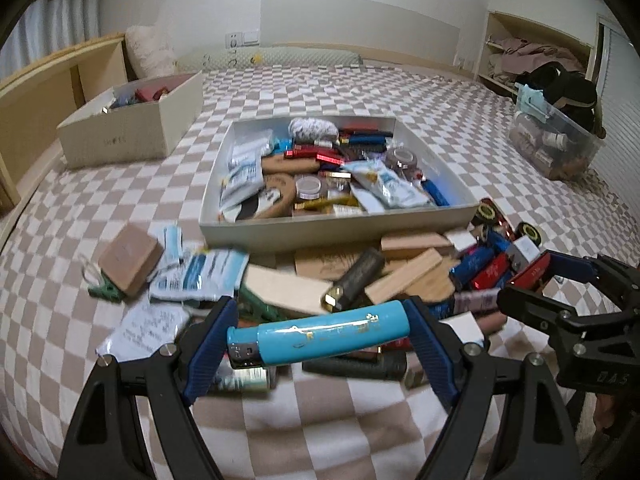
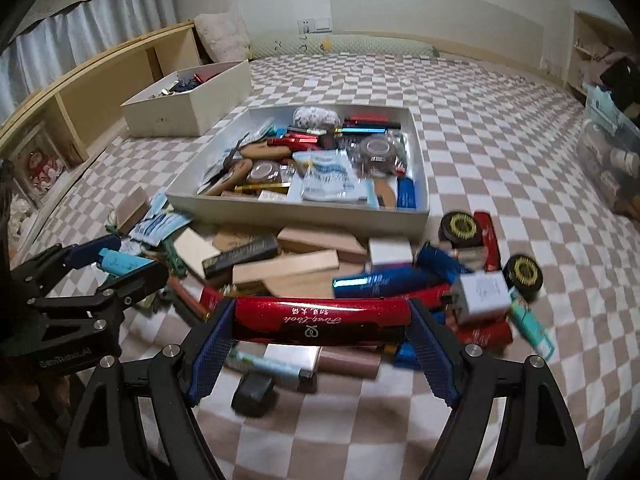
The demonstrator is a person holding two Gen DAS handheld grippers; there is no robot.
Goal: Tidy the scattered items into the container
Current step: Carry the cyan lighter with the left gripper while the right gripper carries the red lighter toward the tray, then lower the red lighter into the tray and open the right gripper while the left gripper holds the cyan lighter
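Scattered items (image 1: 400,276) lie heaped on the checked bed cover (image 1: 320,420), just in front of the near wall of the grey container (image 1: 332,222), which is already well filled. Step in hand: carrying two pieces at once. My left tool (image 1: 320,334) is clamped endwise on a light blue lighter (image 1: 320,336), held crosswise between the blue pads and hanging above the near edge of the heap. My right tool (image 2: 320,324) grips a red metallic tube (image 2: 320,320) the same way, crosswise, over the right part of the heap. Both loads look clear of the pile beneath them. Container sits ahead of both tools, beyond the heap, near but not under them. Next move, as I judge it: bring each tool forward over the near wall, then loosen the pads above a gap in the contents. Risk: the two tools are close side by side and could knock together.
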